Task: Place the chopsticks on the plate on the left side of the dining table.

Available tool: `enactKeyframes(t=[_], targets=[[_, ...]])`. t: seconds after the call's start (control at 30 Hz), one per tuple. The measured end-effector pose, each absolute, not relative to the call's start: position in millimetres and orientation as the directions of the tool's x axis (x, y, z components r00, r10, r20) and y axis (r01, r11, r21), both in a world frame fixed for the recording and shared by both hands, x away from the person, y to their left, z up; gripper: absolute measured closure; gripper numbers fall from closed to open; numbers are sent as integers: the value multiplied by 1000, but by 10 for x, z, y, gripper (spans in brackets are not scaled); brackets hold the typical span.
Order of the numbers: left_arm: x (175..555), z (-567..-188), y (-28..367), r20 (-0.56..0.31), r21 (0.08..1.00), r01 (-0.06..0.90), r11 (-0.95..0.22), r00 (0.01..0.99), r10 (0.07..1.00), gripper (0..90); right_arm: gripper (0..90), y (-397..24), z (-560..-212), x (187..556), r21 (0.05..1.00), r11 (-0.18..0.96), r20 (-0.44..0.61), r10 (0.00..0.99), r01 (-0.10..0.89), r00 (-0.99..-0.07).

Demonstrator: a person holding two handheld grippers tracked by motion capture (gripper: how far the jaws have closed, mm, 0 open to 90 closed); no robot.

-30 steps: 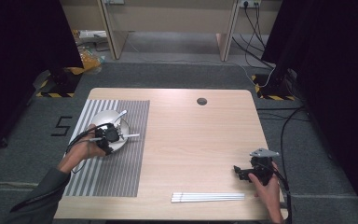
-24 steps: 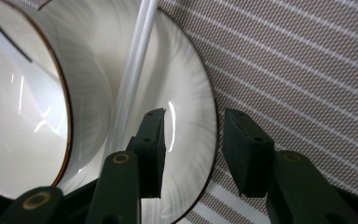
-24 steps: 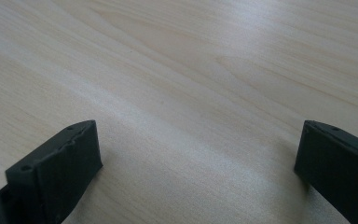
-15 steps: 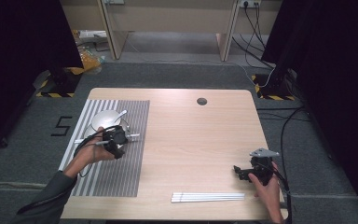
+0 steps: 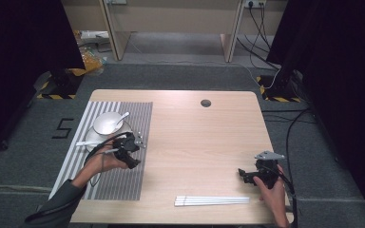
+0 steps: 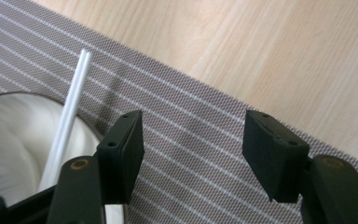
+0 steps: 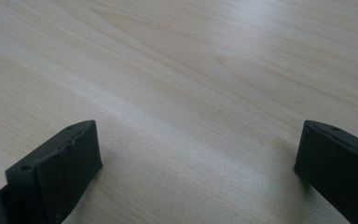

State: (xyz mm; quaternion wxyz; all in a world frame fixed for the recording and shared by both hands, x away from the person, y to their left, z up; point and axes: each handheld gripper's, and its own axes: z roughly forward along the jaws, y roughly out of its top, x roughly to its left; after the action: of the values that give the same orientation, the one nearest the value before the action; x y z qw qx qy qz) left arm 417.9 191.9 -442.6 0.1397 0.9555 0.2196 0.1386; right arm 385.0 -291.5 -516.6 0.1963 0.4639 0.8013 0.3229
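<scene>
My left gripper (image 5: 134,142) hovers over the grey striped placemat (image 5: 123,183), just right of a white plate (image 5: 88,137). Its jaws have just been opening, and they stand open with nothing between them. In the left gripper view, the gripper (image 6: 193,149) faces bare mat, with the plate (image 6: 14,140) at the left. A thin white stick (image 6: 72,109) lies across the plate's rim. A white bowl (image 5: 105,123) holding a spoon (image 5: 122,118) sits behind the plate. My right gripper (image 5: 242,174) rests open near the table's right front, over bare wood (image 7: 196,158).
A pair of long white sticks (image 5: 211,200) lies along the front edge of the wooden table (image 5: 204,137). A round cable hole (image 5: 206,103) sits near the far edge. Dark curtains and floor cables surround the table.
The left gripper has moved right and toward the front, away from the bowl and plate, and its jaws have opened. The white stick stays on the plate. The right gripper has not moved.
</scene>
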Motion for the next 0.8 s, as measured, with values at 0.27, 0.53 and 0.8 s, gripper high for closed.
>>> enactKeyframes(t=[0.27, 0.53, 0.8], targets=[[4082, -4499, 1792, 176, 375, 368, -851, 873, 455, 346, 3, -2915, -5166, 3850, 699, 362, -16, 870, 616, -493], [3996, -4632, 1652, 146, 417, 354, -837, 883, 447, 324, 3, -2915, -5165, 3850, 699, 362, -15, 870, 617, -493], [3887, -4698, 1592, 129, 458, 342, -820, 888, 442, 305, 3, -2914, -5165, 3850, 698, 361, -14, 870, 618, -492]])
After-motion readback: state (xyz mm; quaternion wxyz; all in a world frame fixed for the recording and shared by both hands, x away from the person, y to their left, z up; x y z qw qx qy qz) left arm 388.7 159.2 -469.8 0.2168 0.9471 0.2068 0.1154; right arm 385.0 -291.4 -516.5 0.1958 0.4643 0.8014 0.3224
